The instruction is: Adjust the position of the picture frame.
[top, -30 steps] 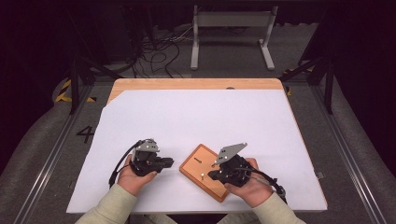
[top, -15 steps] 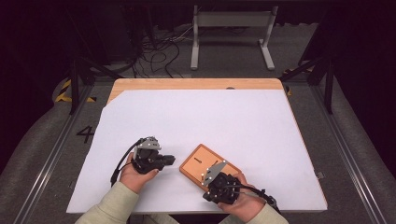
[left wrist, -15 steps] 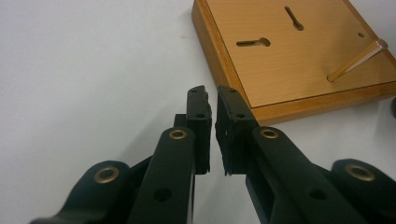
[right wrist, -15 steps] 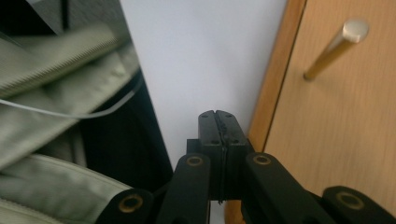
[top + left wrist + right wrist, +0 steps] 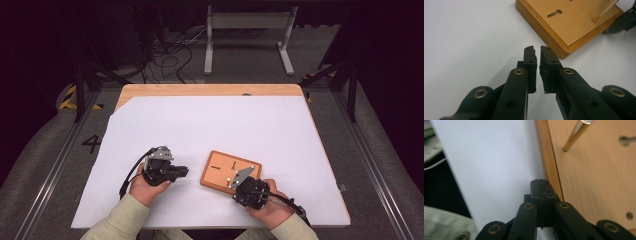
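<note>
A wooden board (image 5: 230,171) is seen in the high view lying on the white sheet (image 5: 210,135), near the table's near edge, slightly right of centre. The left gripper (image 5: 184,170) is held just left of the board, apart from it, pointing right toward it. The right gripper (image 5: 243,189) is set at the board's near right corner; from above, contact can't be judged.

Details given by the left gripper view but not the high view: its jaws stand narrow, w/ a thin gap and nothing between the pads (image 5: 530,61); the board's rounded corner (image 5: 564,51) lies just beyond the tips, and a keyhole slot (image 5: 554,13) is cut in the top.

In the right gripper view the jaws are pressed fully together, nothing held, w/ the tips (image 5: 540,185) right beside the board's edge (image 5: 547,167), over the sheet. A brass pin (image 5: 576,135) is shown standing in the board, leaning in this view, plus a small screw (image 5: 629,215). A pale sleeve (image 5: 446,225) is caught at the lower left.
</note>
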